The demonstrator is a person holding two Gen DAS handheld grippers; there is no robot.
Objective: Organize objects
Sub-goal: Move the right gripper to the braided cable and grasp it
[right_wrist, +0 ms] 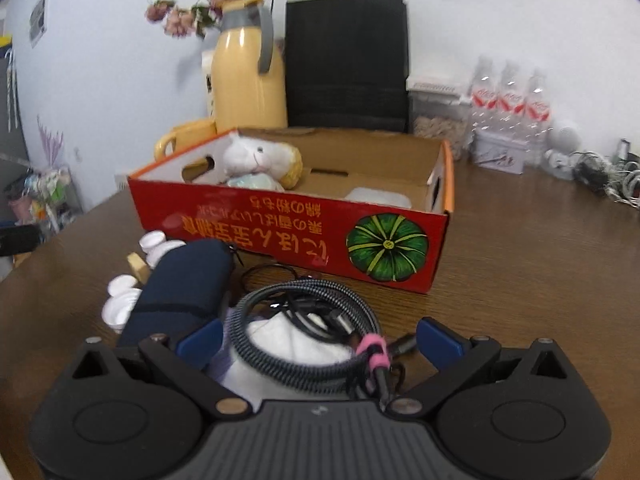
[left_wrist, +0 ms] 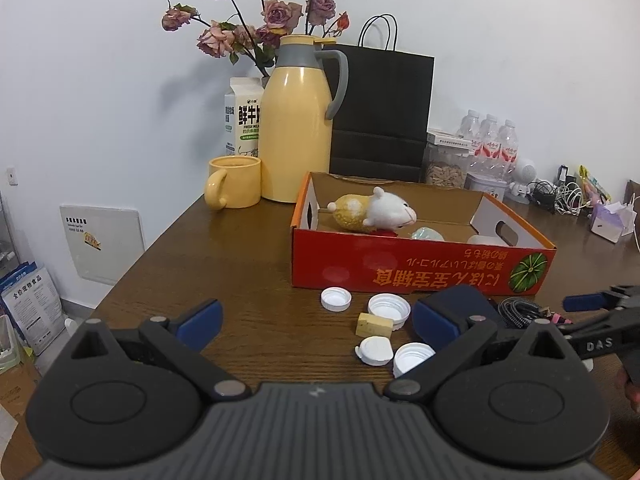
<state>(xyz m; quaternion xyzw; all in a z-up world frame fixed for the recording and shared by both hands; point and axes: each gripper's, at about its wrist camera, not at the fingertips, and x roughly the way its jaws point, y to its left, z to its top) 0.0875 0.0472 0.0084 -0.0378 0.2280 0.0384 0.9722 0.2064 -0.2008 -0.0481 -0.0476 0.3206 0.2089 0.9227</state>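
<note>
Both grippers sit spread wide in front of the red cardboard box (left_wrist: 420, 268), grasping nothing. Left gripper (left_wrist: 316, 320) hovers over bare brown table (left_wrist: 240, 260) near the box's front wall, with four white bottle caps (left_wrist: 336, 299) and one small yellow block (left_wrist: 374, 325) lying loose between its fingers. Right gripper (right_wrist: 320, 338) has its jaws apart on either side of one coiled braided cable (right_wrist: 304, 300) bound by a pink tie, which rests on something white; one dark blue pouch (right_wrist: 184, 284) lies just beside the cable, toward the caps. Inside the box lies one plush sheep (left_wrist: 376, 210) at the far left end; the rest of its floor is mostly open. Behind the box stand one yellow thermos (left_wrist: 296, 120), one yellow mug (left_wrist: 234, 182), one black paper bag (left_wrist: 380, 112) and three water bottles (left_wrist: 492, 140)
</note>
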